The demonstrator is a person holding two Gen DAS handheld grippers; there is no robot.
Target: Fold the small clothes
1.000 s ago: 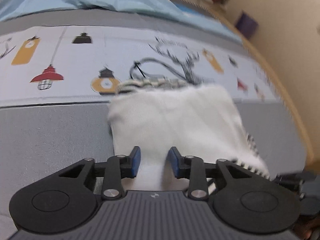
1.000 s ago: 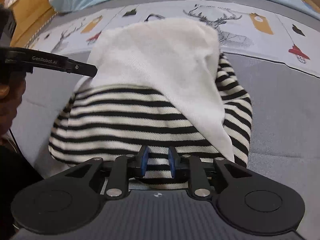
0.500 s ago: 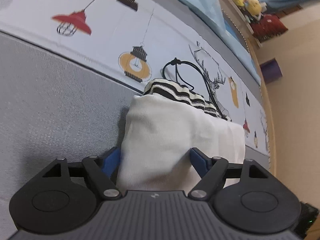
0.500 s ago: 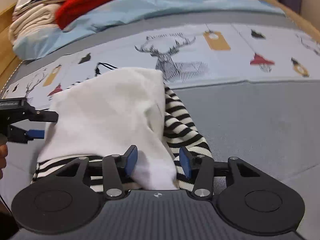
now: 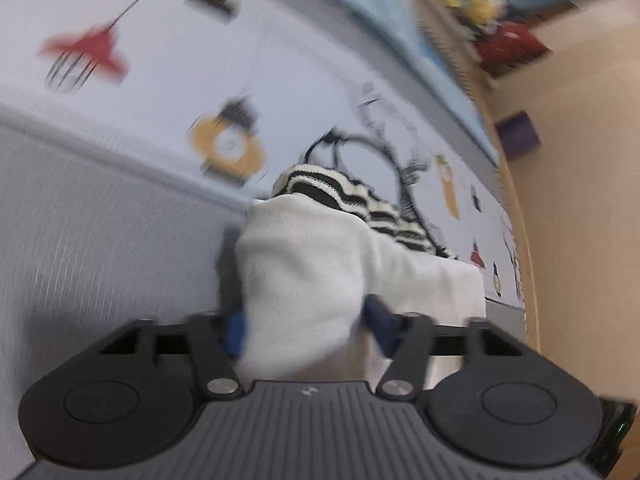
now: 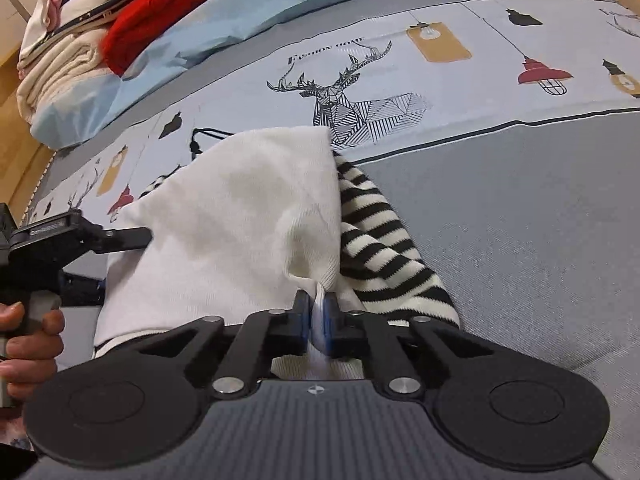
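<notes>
Right gripper [image 6: 318, 326] clamped on white garment [image 6: 240, 216] hem; left gripper [image 5: 306, 330] agape, straddling it. Risk: one-sided pull, skewed fold.

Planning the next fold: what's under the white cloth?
Under the white cloth lies a black-and-white striped garment, its stripes showing at the right edge and far corner. Its middle is covered.

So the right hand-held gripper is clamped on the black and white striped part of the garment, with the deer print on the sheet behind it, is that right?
Not quite. The right hand-held gripper is clamped on the white fabric, not the striped part, which lies just beside it. The right wrist view shows this. The deer print is indeed behind.
</notes>
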